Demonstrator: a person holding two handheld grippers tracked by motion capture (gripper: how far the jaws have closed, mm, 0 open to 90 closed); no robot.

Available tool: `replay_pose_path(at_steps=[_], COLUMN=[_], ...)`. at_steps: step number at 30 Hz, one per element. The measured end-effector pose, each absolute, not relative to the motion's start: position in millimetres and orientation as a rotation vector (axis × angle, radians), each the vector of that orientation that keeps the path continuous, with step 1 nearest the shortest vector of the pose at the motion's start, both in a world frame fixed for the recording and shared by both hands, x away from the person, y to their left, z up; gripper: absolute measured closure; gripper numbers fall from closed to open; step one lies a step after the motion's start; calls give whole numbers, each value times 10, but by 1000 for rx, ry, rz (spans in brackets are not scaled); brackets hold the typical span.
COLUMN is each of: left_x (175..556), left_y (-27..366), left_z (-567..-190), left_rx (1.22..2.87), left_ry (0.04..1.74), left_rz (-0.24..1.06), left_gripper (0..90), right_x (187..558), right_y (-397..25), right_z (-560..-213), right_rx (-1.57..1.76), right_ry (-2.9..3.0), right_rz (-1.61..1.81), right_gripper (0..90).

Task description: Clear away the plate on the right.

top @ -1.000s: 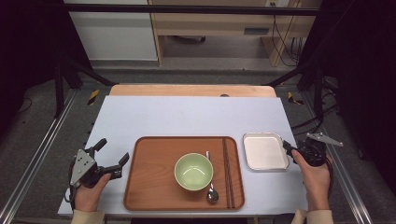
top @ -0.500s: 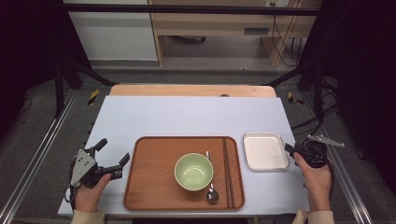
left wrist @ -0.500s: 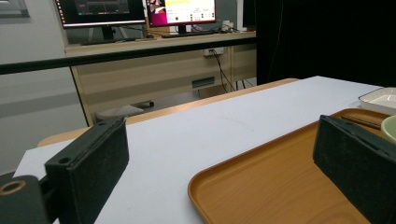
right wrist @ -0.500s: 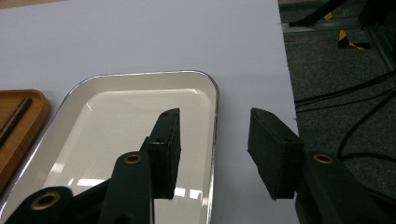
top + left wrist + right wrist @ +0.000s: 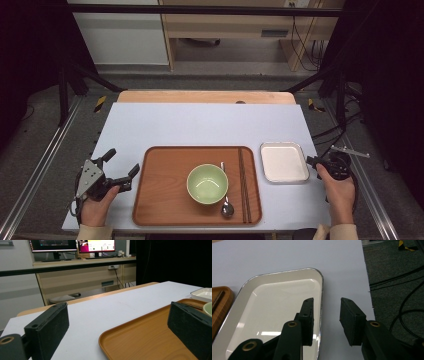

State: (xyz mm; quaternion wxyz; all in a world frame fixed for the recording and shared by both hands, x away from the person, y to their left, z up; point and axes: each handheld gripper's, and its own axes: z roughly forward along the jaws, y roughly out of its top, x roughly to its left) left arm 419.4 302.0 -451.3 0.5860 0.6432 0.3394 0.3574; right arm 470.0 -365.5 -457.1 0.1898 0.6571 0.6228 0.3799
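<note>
At the table's right edge:
Right gripper (image 5: 325,317): released, jaws straddling the rim of the white dish (image 5: 274,315).
Dish position: just beside the wooden tray (image 5: 165,200).
Left gripper (image 5: 117,172): spread wide, empty.
Advice: the 2 jaws should be squared on the rim before closing.

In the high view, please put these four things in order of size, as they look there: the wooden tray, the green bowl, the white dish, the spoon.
1. Wooden tray, clearly the largest.
2. White dish.
3. Green bowl, only slightly smaller than the dish.
4. Spoon, partly hidden behind the bowl.
</note>
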Motion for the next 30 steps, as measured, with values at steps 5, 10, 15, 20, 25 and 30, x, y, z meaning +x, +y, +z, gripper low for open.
replay_pose_path(at_steps=[5,10,15,20,25,30], left_x=[4204,4230,4227,4219,4211,4208], left_y=[3011,3027,3043,3030,3028,3029], left_z=[-4517,-4554,-4556,-4545,-4528,-4524], left_rx=[1509,1494,1500,1504,1503,1504], left_ry=[791,819,820,813,807,805], left_rz=[831,813,820,825,832,835], left_gripper=[34,34,37,37,37,38], right_x=[4720,4746,4775,4802,4829,4831], right_y=[-3654,-3651,-3627,-3604,-3572,-3566], right_z=[-4607,-4653,-4674,-4684,-4691,-4695], right_rx=[1861,1906,1913,1924,1923,1934], right_ry=[1775,1778,1795,1811,1830,1831], right_rz=[1056,1102,1086,1065,1038,1023], right_gripper=[671,689,720,757,786,816])
